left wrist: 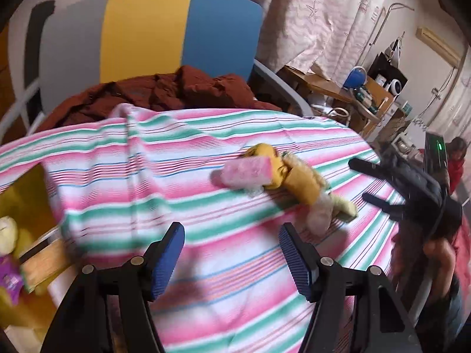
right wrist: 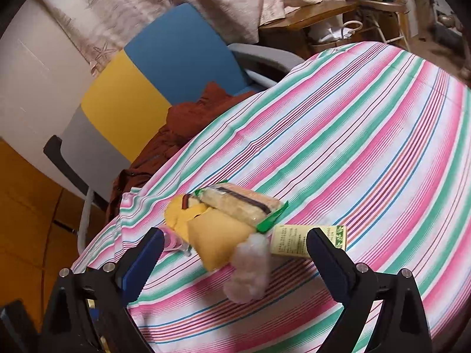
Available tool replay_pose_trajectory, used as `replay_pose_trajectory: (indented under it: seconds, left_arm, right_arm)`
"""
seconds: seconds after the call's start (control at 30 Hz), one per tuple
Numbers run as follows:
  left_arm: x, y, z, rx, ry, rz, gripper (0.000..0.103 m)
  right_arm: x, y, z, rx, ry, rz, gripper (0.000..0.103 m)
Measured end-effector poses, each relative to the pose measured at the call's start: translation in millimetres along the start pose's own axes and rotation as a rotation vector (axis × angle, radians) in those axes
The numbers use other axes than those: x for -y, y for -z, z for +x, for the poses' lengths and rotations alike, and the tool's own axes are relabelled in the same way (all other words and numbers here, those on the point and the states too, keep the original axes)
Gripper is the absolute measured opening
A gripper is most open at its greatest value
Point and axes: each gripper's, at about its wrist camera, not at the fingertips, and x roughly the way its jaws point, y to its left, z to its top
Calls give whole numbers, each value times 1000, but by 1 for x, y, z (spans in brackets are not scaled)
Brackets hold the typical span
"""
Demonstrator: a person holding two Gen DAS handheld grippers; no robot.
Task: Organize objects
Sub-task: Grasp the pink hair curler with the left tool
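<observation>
A heap of small things, a yellow plush (right wrist: 217,244) with a wrapped snack (right wrist: 244,206) and a pink tuft (right wrist: 250,276), is seen gathered on the striped cloth (right wrist: 353,135) of the desk, apparently awaiting sorting. The right gripper (right wrist: 235,261) is held just before the heap, jaws released, plush and tuft framed between them. The left gripper (left wrist: 231,257) is kept back from the plush (left wrist: 297,179), jaws released and empty.

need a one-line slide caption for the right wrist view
Open right gripper closing in on a pile of snack packs and a yellow pouch on the striped cloth.
</observation>
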Motion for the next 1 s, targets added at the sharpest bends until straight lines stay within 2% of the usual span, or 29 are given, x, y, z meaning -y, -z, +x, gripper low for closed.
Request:
replay_pose_trajectory:
  seconds: [0.07, 0.1, 0.23, 0.47, 0.6, 0.67, 0.73, 0.8, 0.9, 1.0]
  left_arm:
    - [3, -10, 13, -4, 12, -3, 70]
    - [5, -16, 21, -9, 21, -2, 76]
    - [8, -32, 48, -26, 65, -16, 81]
    - [5, -47, 90, -64, 77, -12, 82]
    - [-3, -53, 111, -89, 94, -51, 82]
    - [-2, -56, 121, -102, 78, -42, 79]
    - [0, -57, 129, -111, 70, -20, 71]
    - [-1, -56, 130, -119, 104, -23, 64]
    - [4, -49, 122, -96, 82, 27, 64]
    - [4, -35, 110, -90, 84, 34, 64]
  right_arm:
    - [0, 0, 2, -9, -16, 7, 98]
    - [0, 1, 2, -13, -25, 9, 98]
    - [-3, 2, 5, -31, -42, 3, 98]
    - [-8, 3, 10, -53, -40, -27, 98]
    - [-8, 3, 10, -54, -37, -23, 98]
    - [-7, 2, 11, -56, -35, -20, 98]
    - [-6, 2, 13, -61, -29, -19, 98]
    - [-4, 2, 14, -62, -25, -18, 98]
    - [-3, 1, 16, -60, -7, -24, 98]
    - [-3, 1, 17, -67, -17, -27, 98]
